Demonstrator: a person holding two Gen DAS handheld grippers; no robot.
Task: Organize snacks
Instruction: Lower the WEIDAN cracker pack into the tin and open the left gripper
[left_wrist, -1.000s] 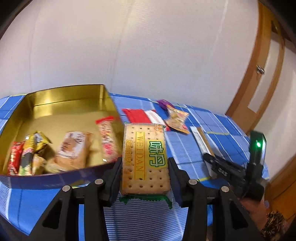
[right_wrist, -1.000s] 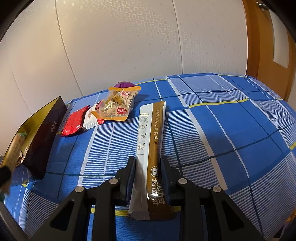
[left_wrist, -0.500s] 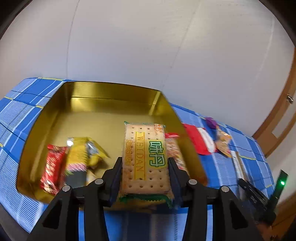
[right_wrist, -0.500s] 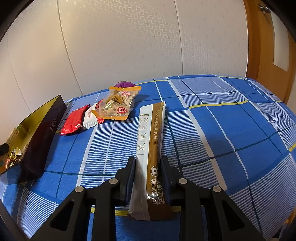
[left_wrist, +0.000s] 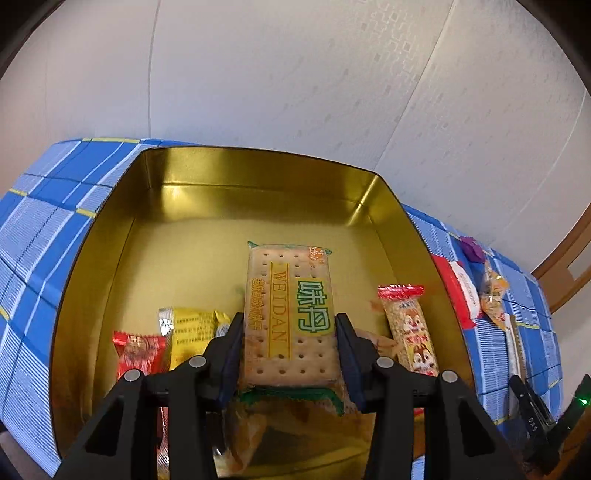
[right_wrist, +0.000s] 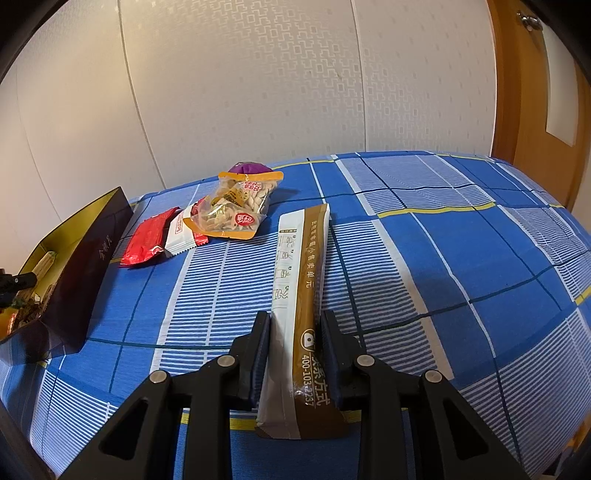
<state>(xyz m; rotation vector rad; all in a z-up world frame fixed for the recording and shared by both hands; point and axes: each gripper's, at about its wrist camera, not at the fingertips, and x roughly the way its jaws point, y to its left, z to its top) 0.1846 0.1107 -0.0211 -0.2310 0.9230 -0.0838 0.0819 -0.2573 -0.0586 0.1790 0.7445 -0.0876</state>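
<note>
The left gripper (left_wrist: 290, 354) was clamped across the width of a flat rectangular cracker packet with green lettering (left_wrist: 290, 314), its pads pressing both long edges so the packet stuck out ahead of the fingers. It hung over the open gold-lined metal tin (left_wrist: 258, 184), apparently placed for a drop onto the bare floor toward the back. Below and beside it lay packets already stowed: a red foil wrapper (left_wrist: 138, 350) and a yellow foil packet (left_wrist: 192, 326) on one side, a red-topped squirrel-print snack bar (left_wrist: 410, 328) on the other.

The right gripper (right_wrist: 295, 354) was pinched narrowly on the near end of a long white-and-brown stick sachet (right_wrist: 299, 280), which lay flat along the blue checked tablecloth (right_wrist: 461, 258), probably gripped there ready for lifting once the tin was free. Farther off, near the tin's dark outer wall (right_wrist: 85, 273), waited a red pouch (right_wrist: 147, 240), a white sachet with red print (right_wrist: 181, 236), a clear orange-edged bag of seeds (right_wrist: 236, 206) and something small and purple (right_wrist: 247, 168) behind it.
</note>
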